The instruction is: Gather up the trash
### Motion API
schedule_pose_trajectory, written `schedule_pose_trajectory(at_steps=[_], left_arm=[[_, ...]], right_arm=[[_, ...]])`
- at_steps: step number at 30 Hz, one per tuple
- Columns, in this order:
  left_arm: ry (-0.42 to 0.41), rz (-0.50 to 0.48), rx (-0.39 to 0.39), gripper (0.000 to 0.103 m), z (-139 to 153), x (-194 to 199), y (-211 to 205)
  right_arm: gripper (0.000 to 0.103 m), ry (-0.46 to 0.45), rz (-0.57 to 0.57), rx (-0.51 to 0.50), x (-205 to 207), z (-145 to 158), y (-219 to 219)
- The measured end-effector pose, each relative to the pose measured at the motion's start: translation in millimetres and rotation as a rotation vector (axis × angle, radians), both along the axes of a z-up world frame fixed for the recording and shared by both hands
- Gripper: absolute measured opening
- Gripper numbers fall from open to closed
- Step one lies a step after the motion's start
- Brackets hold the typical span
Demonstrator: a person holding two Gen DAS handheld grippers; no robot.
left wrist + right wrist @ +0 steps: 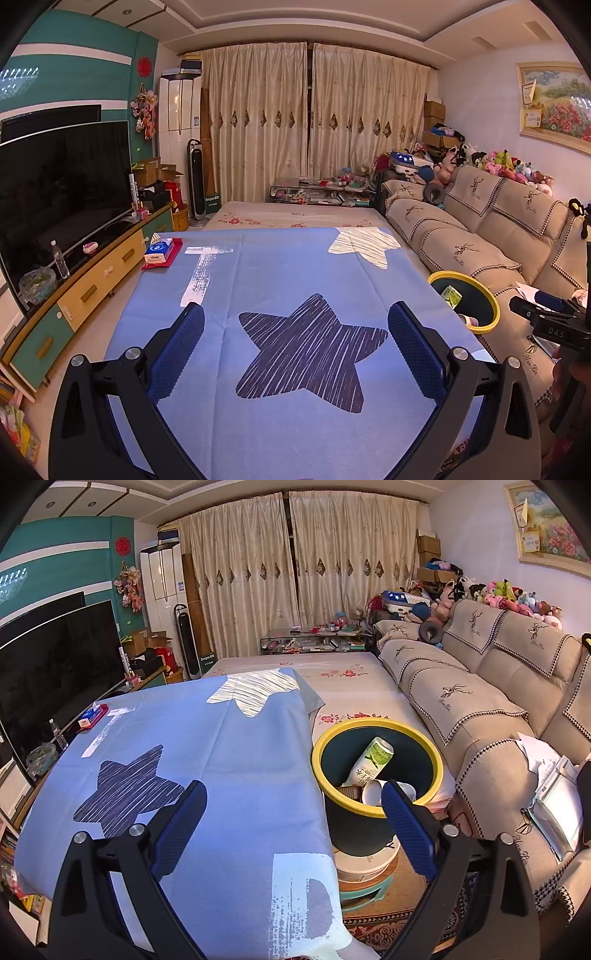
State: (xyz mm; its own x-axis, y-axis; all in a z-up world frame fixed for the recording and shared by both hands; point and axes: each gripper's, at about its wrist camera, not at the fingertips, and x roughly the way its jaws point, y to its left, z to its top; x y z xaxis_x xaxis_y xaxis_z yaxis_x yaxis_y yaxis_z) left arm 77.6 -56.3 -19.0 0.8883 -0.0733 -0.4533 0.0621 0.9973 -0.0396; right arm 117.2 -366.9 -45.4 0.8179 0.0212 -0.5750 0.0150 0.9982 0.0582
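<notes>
At the bottom of the left wrist view, the left tool [295, 332] hung with its blue-padded fingers spread wide apart and nothing between them, above the blue star-print cloth [280, 280] covering the surface. The right tool [293, 808] was likewise spread wide and empty at the bottom of the right wrist view, its right finger [406, 827] overlapping the near rim of the yellow-rimmed trash bin [376, 727].

The bin stood just beside the surface's right edge, in the centre right of that view, resting on a stack of stools [365, 875]. Inside it lay the collected trash: a green-labelled bottle [373, 760] leaning toward the upper right, and a white paper cup [371, 792] on its side at the near rim.

Farther back, at the left edge of the cloth, a tissue pack [159, 251] sat on a red tray. A beige sofa [491, 709] ran along the right side, a television [62, 192] filled the left, and closed curtains [314, 118] spanned the far wall.
</notes>
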Motion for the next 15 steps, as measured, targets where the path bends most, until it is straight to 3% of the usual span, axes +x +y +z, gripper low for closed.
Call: schedule_pose_trajectory(at_steps=[15], left_arm=[[0.017, -0.007, -0.005, 0.098, -5.2, 3.3, -4.1]], right_arm=[[0.091, 0.009, 0.005, 0.013, 1.3, -4.5, 0.9]])
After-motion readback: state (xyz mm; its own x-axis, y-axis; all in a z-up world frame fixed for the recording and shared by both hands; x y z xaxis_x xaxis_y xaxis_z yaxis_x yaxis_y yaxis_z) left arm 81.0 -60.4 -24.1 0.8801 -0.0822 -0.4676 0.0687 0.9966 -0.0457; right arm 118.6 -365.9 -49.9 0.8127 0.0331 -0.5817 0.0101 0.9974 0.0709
